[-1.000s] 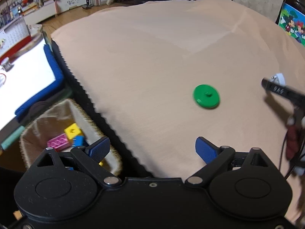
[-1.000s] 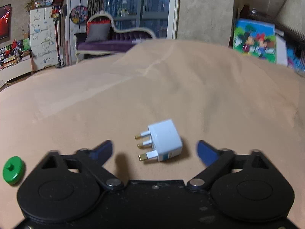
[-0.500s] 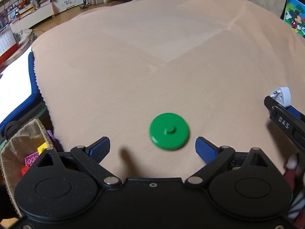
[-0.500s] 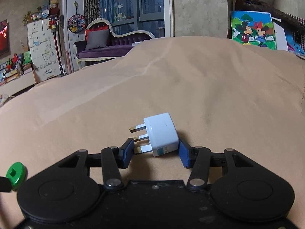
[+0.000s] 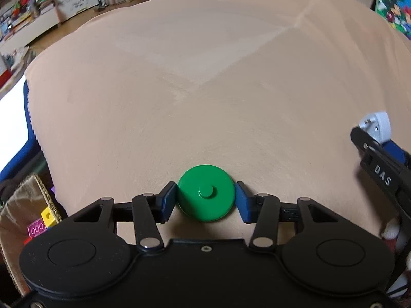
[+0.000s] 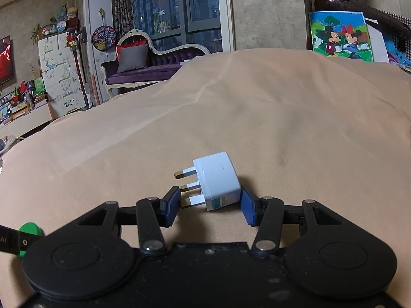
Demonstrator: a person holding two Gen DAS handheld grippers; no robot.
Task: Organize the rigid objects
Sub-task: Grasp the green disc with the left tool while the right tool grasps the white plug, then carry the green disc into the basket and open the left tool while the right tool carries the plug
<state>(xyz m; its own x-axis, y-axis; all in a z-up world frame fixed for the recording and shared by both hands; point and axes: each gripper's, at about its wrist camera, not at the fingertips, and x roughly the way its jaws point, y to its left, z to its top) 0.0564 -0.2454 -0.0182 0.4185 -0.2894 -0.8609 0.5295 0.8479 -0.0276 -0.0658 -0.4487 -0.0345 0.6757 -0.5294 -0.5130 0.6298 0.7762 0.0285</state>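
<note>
Left gripper jaws closing on green disc, light, stiff, slick-rimmed; right gripper clamps white plug adapter across prongs and body, likely twist-prone.

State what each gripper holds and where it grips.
Left gripper, closing: green disc, pinched at opposite rim edges. Right gripper: white plug, between its prongs and back face.

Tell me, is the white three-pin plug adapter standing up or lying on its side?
On its side: white three-pin plug adapter rests on the cloth, pins pointing sideways.
</note>
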